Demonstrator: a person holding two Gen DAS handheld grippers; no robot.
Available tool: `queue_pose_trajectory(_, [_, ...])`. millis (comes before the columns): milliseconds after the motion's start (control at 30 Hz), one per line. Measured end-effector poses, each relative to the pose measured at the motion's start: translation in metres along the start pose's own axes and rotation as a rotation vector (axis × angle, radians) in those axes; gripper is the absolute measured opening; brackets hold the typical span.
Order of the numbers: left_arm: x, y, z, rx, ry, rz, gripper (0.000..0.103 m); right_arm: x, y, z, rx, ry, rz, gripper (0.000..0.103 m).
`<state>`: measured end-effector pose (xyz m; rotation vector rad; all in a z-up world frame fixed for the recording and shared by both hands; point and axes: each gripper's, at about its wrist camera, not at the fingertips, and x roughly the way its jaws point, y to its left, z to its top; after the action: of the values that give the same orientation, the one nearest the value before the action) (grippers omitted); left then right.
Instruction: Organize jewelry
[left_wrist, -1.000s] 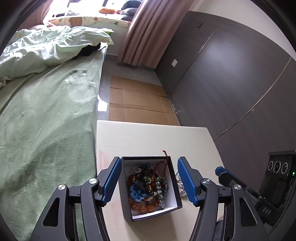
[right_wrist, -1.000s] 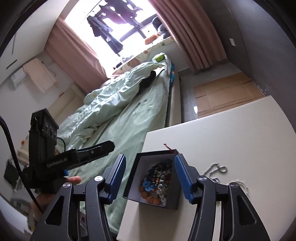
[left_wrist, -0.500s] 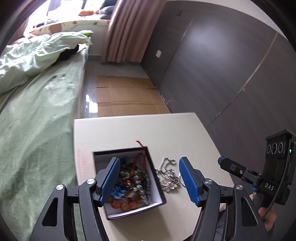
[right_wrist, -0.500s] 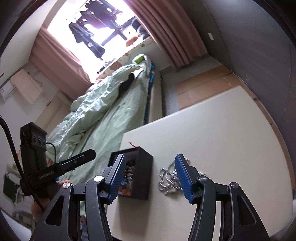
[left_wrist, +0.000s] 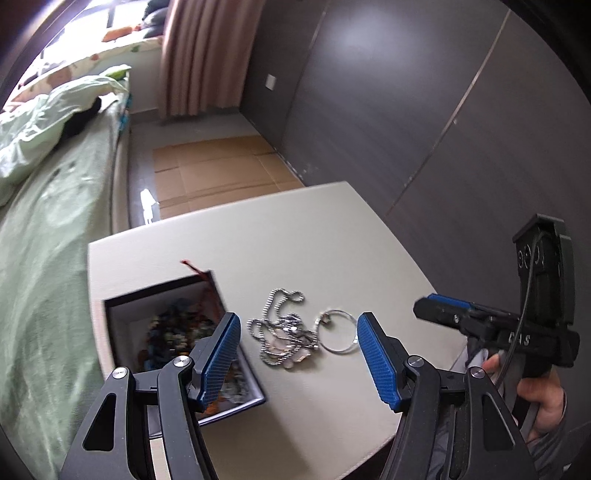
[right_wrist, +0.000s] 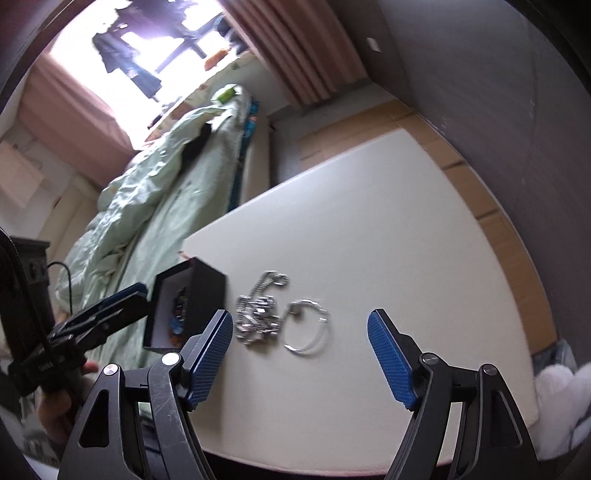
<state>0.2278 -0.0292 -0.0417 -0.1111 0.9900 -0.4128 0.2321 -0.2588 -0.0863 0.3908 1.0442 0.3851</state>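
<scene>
One tangled silver ball-chain necklace (left_wrist: 282, 338) lay heaped on the pale tabletop (left_wrist: 306, 240), its loops bunched together with one strand trailing toward the far edge. Touching its right side was one thin silver ring bangle (left_wrist: 338, 332), lying flat. Just left of the chain stood one open black jewelry box (left_wrist: 236, 363) with a white lining, filled with a blurred jumble of coloured beads, a red cord (left_wrist: 194, 267) sticking out over its far corner. The left claw (left_wrist: 297, 358) hovered above the chain with its blue pads (left_wrist: 376, 360) spread apart, gripping nothing; the chain and bangle showed in the gap. The right claw (right_wrist: 299, 356) was opening, its pads wide and clear of everything, the chain and bangle lying beyond its gap. A hand (left_wrist: 539, 398) held the right claw's handle. A bed with green bedding (left_wrist: 40, 229) ran along the tabletop's left, and flattened cardboard (left_wrist: 221, 170) lay on the floor beyond.
</scene>
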Motion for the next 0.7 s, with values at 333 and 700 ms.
queue_pose_trajectory(333, [0.053, -0.027, 0.006, 0.069, 0.160, 0.043, 0.033, -0.002, -0.034, 0.003, 0.127, 0.006, -0.005, 0.076])
queue_pose_trajectory(700, [0.100, -0.027, 0.009, 0.084, 0.267, 0.126, 0.032, 0.000, -0.062, 0.001, 0.241, 0.017, 0.019, 0.076])
